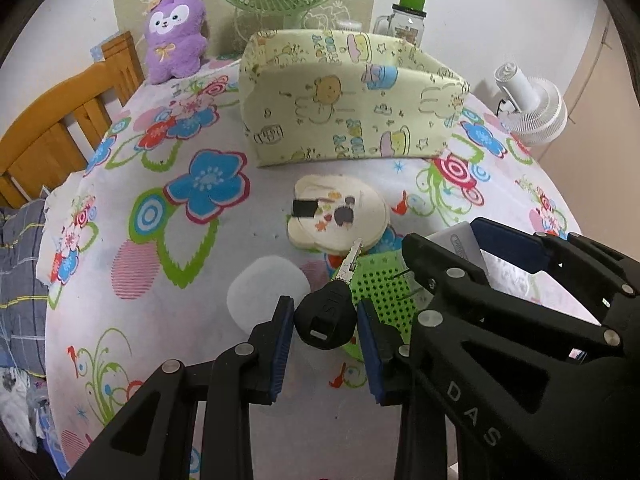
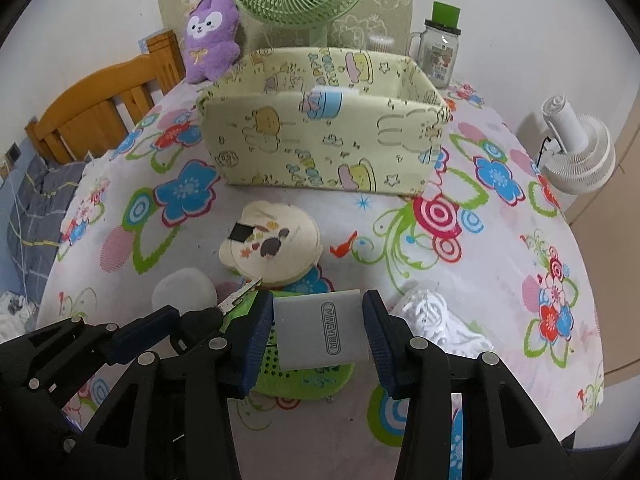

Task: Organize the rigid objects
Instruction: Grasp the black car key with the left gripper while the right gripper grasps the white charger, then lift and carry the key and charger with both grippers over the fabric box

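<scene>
Key sits between the left tool's blue pads, black head pinched at both sides, silver blade pointing ahead over the green perforated basket. Right alongside, the right tool is clamped on a silver card case, held above the same basket. Both tools are side by side, nearly touching. Just beyond lies a cream bear-shaped case, with a white rounded pad to its left and a white plastic piece off to the right. Farther back on the floral worktop stands the yellow fabric storage box.
</scene>
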